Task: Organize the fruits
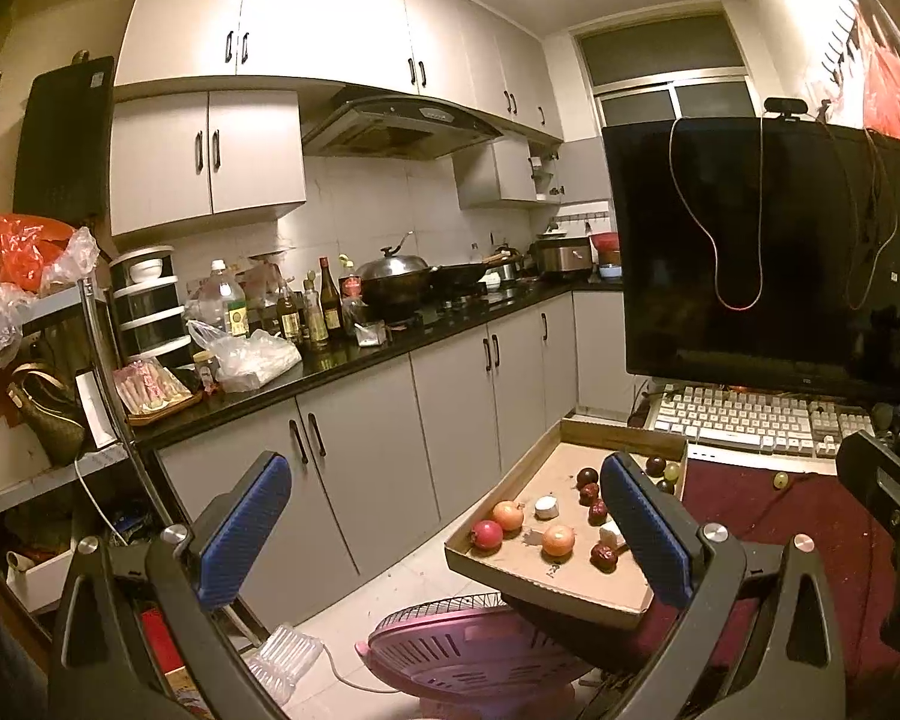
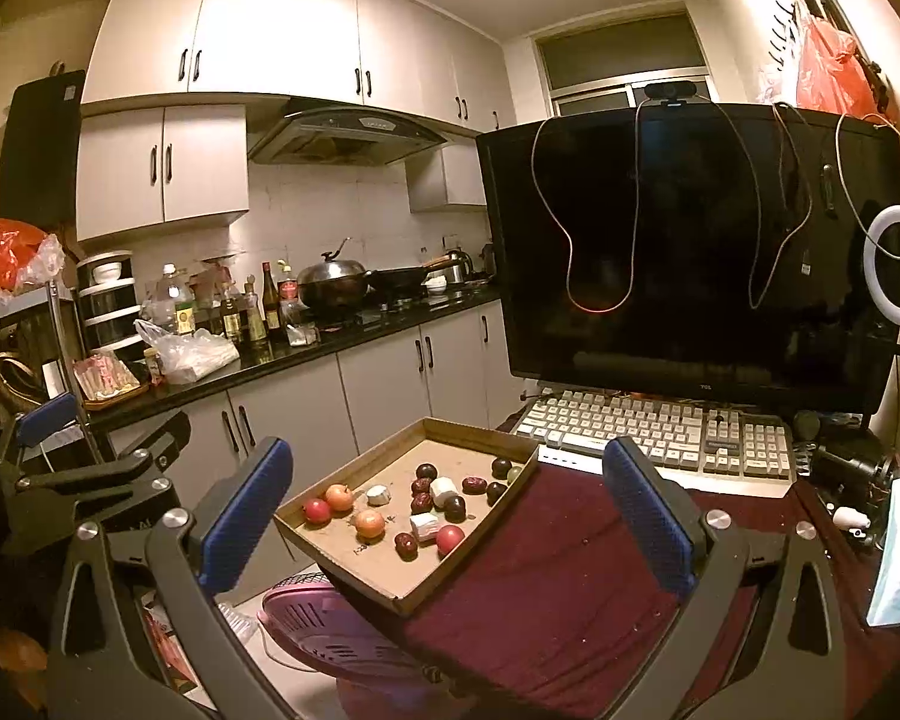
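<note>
A shallow cardboard tray (image 2: 354,468) (image 1: 510,480) lies on a dark red cloth (image 2: 558,570) at the table's left edge. In it are small red-orange fruits (image 2: 370,523), dark red dates (image 2: 406,545), dark plums (image 2: 455,507), white chunks (image 2: 424,526) and a green grape (image 2: 513,473). Another green grape (image 1: 781,480) lies on the cloth outside the tray. My left gripper (image 1: 450,534) is open and empty, held left of the tray. My right gripper (image 2: 450,528) is open and empty, in front of the tray.
A keyboard (image 2: 660,432) and a big dark monitor (image 2: 690,252) stand behind the tray. A pink fan (image 2: 342,636) lies on the floor under the tray's overhanging corner. A cluttered kitchen counter (image 1: 330,360) runs along the left. A ring light (image 2: 897,264) is at the right.
</note>
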`<move>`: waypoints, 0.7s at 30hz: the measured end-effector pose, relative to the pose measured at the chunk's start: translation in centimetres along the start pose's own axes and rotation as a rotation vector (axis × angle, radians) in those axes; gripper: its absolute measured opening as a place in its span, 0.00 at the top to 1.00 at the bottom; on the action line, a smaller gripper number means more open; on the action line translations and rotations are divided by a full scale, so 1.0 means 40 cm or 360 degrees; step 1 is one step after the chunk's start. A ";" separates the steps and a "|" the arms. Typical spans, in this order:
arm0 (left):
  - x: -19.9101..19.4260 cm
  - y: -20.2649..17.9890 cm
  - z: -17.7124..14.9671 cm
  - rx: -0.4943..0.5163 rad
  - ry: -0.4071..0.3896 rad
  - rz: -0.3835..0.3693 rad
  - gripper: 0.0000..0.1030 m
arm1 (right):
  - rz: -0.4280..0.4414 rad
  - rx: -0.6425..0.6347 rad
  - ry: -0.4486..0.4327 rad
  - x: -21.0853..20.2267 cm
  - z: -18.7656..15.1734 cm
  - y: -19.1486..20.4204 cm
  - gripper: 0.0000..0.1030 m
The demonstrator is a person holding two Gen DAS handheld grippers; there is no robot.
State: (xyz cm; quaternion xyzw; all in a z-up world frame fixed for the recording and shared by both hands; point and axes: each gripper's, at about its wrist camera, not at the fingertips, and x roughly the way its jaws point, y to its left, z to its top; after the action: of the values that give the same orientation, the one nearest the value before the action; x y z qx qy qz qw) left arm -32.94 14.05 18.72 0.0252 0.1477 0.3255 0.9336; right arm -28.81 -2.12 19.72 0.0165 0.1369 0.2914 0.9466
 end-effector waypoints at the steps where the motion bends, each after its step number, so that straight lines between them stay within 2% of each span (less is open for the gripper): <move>1: 0.000 0.000 -0.001 0.0000 0.0000 0.0000 0.00 | -0.0003 -0.0001 0.0002 0.004 0.000 0.001 0.00; 11: 0.024 -0.001 0.004 0.0012 -0.0007 -0.0022 0.00 | -0.0017 -0.0022 0.0018 0.044 -0.004 0.005 0.00; 21: 0.113 -0.019 -0.001 0.0020 0.0073 -0.0160 0.00 | -0.0020 -0.0002 0.0079 0.113 -0.016 -0.011 0.00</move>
State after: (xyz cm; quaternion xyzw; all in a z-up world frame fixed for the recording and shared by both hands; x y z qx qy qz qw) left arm -29.12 16.22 17.42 0.0163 0.1723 0.2777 0.9449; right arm -25.19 0.00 17.92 0.0078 0.1601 0.2860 0.9447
